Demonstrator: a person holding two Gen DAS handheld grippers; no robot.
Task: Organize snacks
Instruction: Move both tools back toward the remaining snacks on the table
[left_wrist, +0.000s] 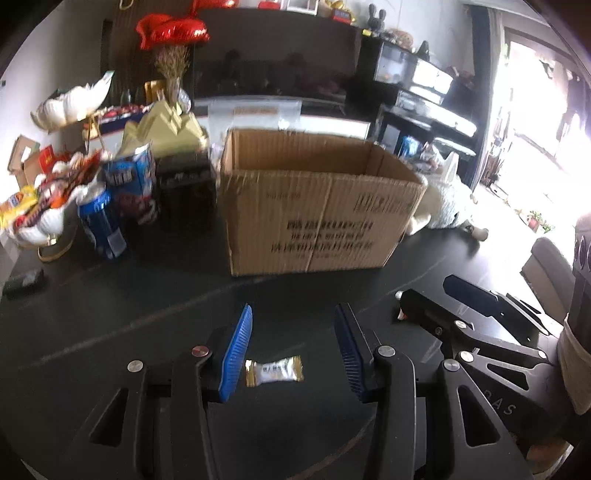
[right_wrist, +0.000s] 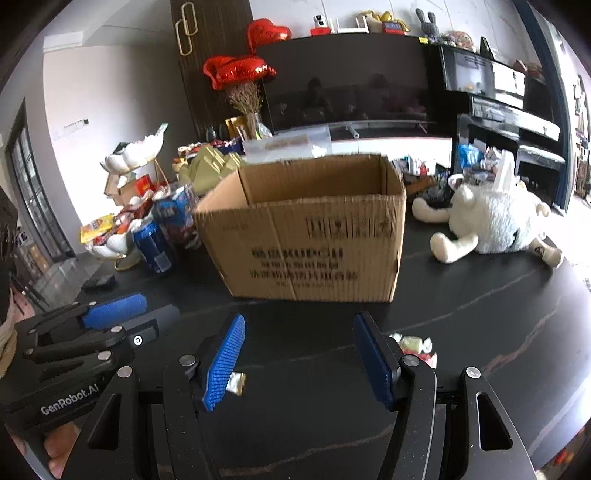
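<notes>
An open cardboard box (left_wrist: 317, 206) stands on the dark table, also in the right wrist view (right_wrist: 310, 236). A small white and gold wrapped candy (left_wrist: 274, 371) lies on the table between the blue pads of my left gripper (left_wrist: 293, 354), which is open above it. The same candy (right_wrist: 236, 382) peeks out beside the left pad of my right gripper (right_wrist: 299, 362), which is open and empty. A few more wrapped snacks (right_wrist: 413, 347) lie just right of the right gripper. The right gripper also shows in the left wrist view (left_wrist: 476, 306).
Blue snack cans and packs (left_wrist: 118, 199) and a white dish of snacks (left_wrist: 40, 214) stand left of the box. A white plush toy (right_wrist: 495, 225) lies right of it. A small dark object (left_wrist: 24, 282) lies at far left.
</notes>
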